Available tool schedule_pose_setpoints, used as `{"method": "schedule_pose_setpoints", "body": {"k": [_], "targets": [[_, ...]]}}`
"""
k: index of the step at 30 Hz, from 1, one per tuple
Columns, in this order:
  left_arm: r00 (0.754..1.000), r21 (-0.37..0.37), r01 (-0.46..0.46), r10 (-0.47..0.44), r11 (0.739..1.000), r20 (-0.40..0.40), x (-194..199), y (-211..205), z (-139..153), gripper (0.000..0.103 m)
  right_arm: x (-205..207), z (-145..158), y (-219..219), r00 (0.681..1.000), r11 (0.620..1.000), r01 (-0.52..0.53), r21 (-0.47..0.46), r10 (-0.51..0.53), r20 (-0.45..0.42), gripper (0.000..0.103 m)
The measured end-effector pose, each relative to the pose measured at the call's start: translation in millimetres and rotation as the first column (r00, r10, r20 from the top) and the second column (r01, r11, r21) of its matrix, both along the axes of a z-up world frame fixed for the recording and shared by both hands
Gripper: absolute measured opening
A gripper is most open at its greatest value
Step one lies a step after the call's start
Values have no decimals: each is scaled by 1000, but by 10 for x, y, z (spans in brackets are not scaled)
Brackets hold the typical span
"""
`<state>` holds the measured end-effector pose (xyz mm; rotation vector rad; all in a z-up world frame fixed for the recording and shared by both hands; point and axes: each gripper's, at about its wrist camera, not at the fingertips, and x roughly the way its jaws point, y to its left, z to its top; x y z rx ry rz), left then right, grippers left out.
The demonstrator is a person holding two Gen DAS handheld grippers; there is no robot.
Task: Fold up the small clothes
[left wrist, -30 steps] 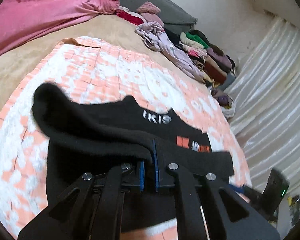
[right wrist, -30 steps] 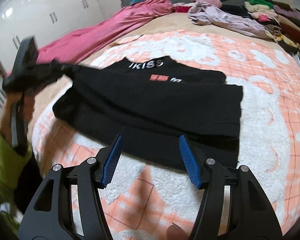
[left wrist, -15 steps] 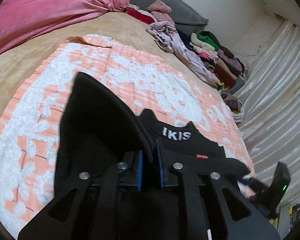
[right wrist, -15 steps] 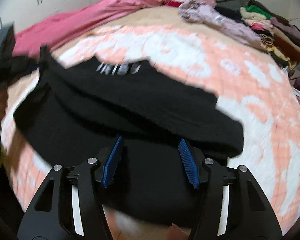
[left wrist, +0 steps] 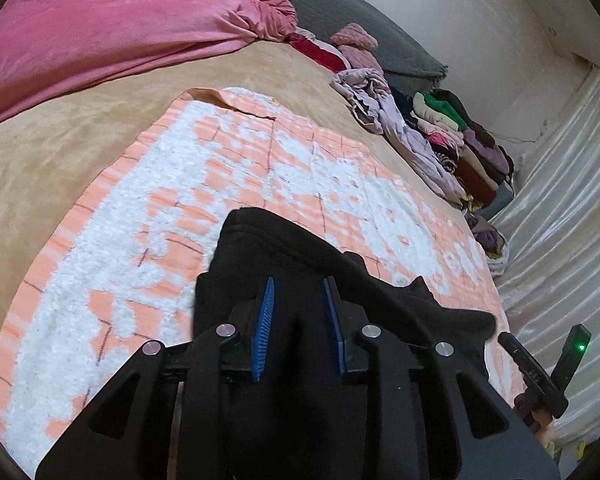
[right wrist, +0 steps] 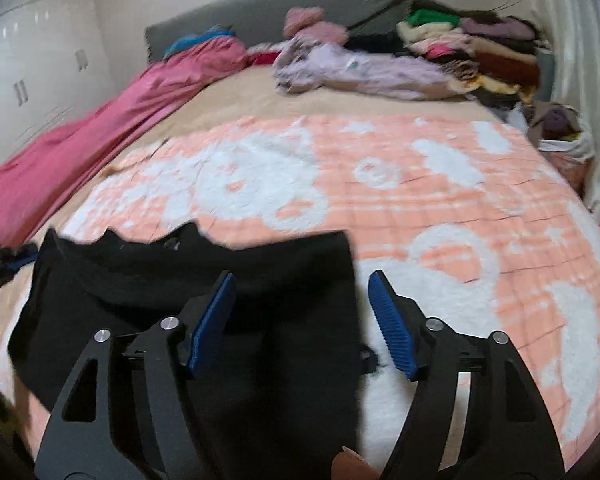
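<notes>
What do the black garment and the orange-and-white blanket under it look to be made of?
Black garment: seemingly a soft matte knit, cotton-like; it drapes limply without shine. Orange-and-white blanket: apparently plush fleece; the white patches stand up fuzzy and tufted. The exact fibres can't be told.

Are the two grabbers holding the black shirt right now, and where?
No, nothing is held. The left gripper has just been opening over the black shirt, pads apart. The right gripper has also just been opening, gripping nothing.

black garment [right wrist: 188, 312]: 1 | tongs: 2, left tongs [left wrist: 298, 322], right tongs [right wrist: 302, 320] | pink blanket [left wrist: 100, 36]: 1 | patterned blanket [right wrist: 440, 208]: 1
</notes>
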<state>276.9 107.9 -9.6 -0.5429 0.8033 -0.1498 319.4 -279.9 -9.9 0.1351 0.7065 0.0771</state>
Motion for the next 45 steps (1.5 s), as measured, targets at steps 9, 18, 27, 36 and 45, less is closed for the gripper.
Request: {"method": "schedule_pose_setpoints", "body": {"k": [9,18,27,36,45], "targets": [[999,49,-46,47,998,-4,-178,174,-7,34,-88,-99,-123,998,999,45,-11,-46,-52,68],[996,119,-43,51,992,-68,-341,217,-147,37,-102,-379,-128,985,1000,17,13,-14,-173,68],[993,146,17,0,989,-116,-618,42,-335,45,-210,-396,-128,979,996,-6,93,25,-204,68],[996,211,44,-25,976,-89,-774,-86,-225,12,-164,-515,-112,968,990,-18,139,52,-247,41],[998,254,42,-29,966,-52,-964,-81,-221,12,-173,-455,-7,977,998,-28,61,40,-211,10]]}}
